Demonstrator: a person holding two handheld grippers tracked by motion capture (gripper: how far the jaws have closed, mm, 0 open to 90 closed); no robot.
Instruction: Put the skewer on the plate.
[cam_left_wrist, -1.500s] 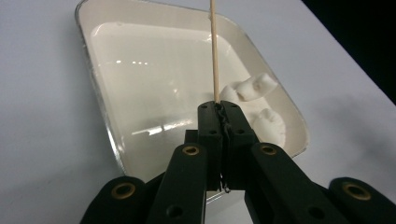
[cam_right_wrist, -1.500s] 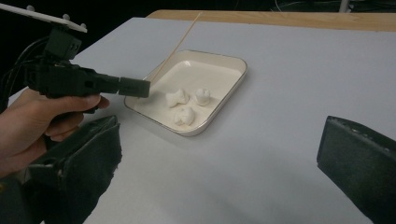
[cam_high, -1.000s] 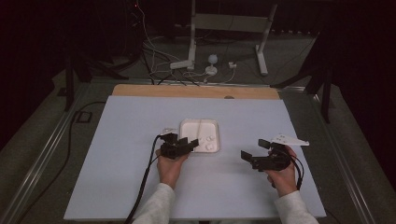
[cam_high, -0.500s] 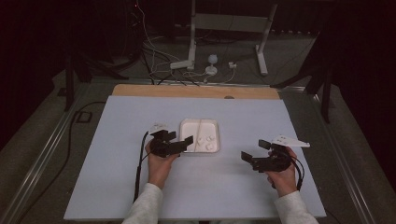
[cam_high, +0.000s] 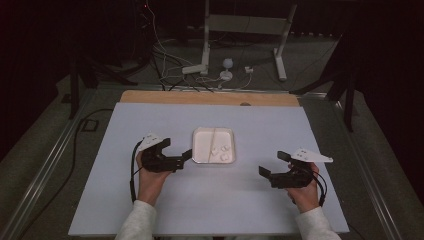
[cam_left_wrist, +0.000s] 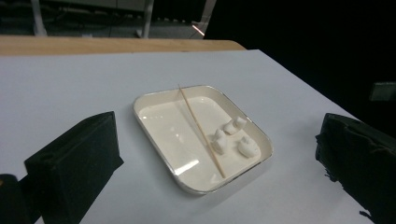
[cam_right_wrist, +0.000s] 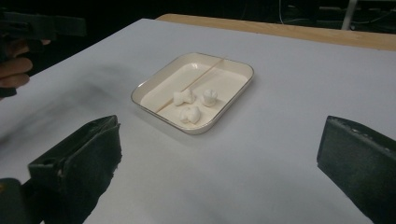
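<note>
Marshmallow pieces (cam_high: 221, 151), three small white lumps, sit together in the right half of the white tray (cam_high: 200, 135) as I see it from the high view, and a thin wooden skewer (cam_high: 209, 144) lies slantwise across the tray beside them, one end resting on the far rim. In the left gripper view the lump (cam_left_wrist: 218, 141) nearest the stick appears to touch it; the other two lie just beyond. The tray rests near the middle of the pale table (cam_high: 125, 200).

My left gripper (cam_high: 176, 151) hovers just left of the tray, clear of it; its jaws have just been opening and now stand wide apart with nothing between them. My right gripper (cam_high: 270, 164) is well off to the right of the tray, jaws likewise spread wide and empty, pointing toward the tray.
</note>
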